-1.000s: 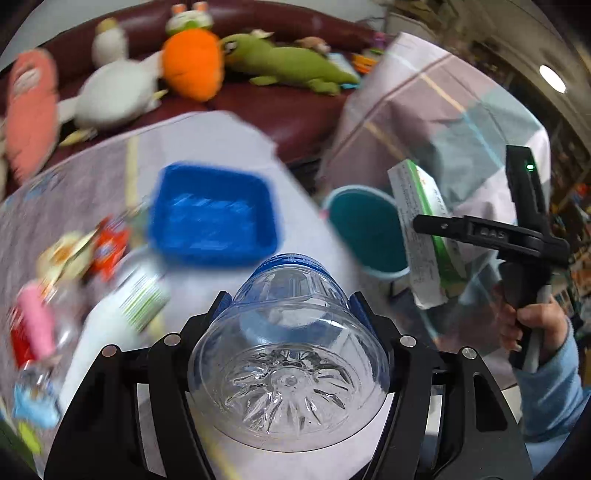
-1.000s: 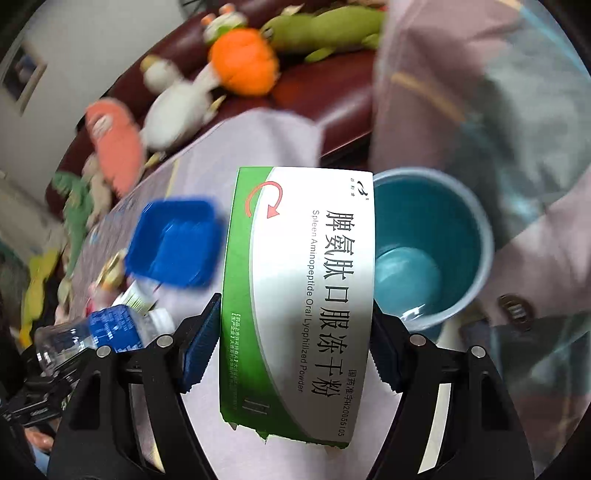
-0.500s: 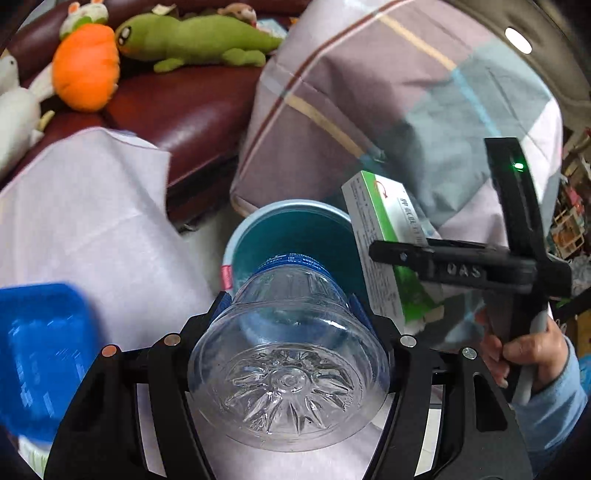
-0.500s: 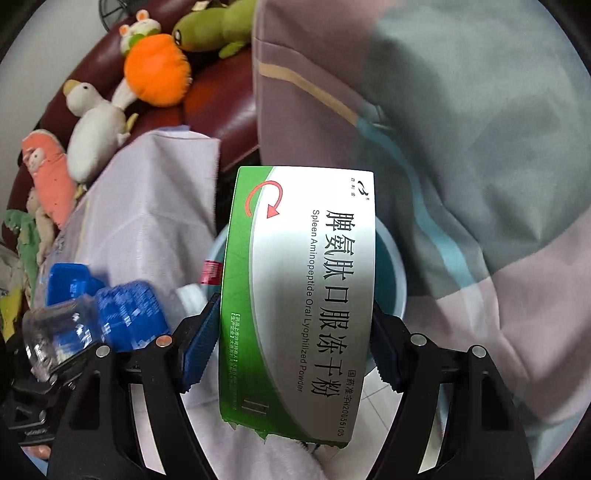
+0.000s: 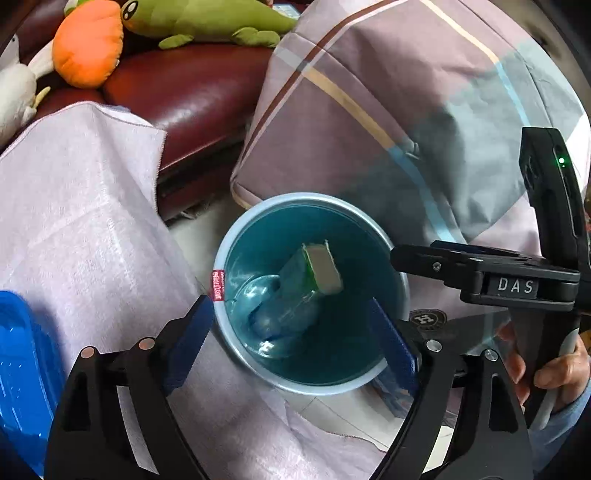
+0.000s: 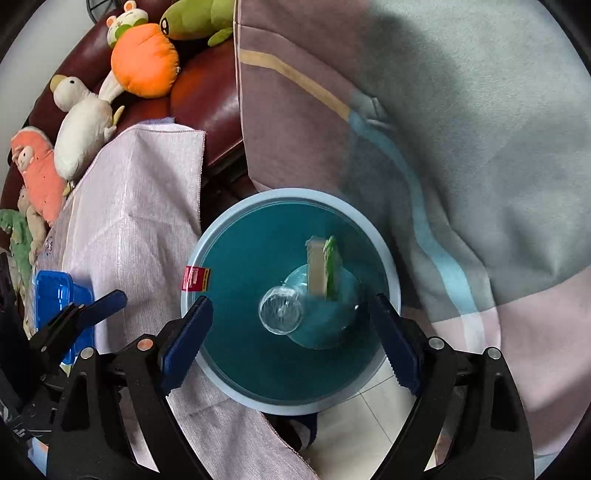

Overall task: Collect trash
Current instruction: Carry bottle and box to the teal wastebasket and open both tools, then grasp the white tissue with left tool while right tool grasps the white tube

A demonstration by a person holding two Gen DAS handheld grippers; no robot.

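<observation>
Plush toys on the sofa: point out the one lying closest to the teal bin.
The green plush toy. It lies at the sofa end toward the teal bin; the orange carrot plush and white duck plush lie farther off.

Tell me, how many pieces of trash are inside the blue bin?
2. A clear plastic bottle lies at the bottom of the bin, and a green and white box stands tilted beside it. Something smaller could be hidden underneath.

Glossy plastic bin, clear plastic bottle, woven tablecloth
</observation>
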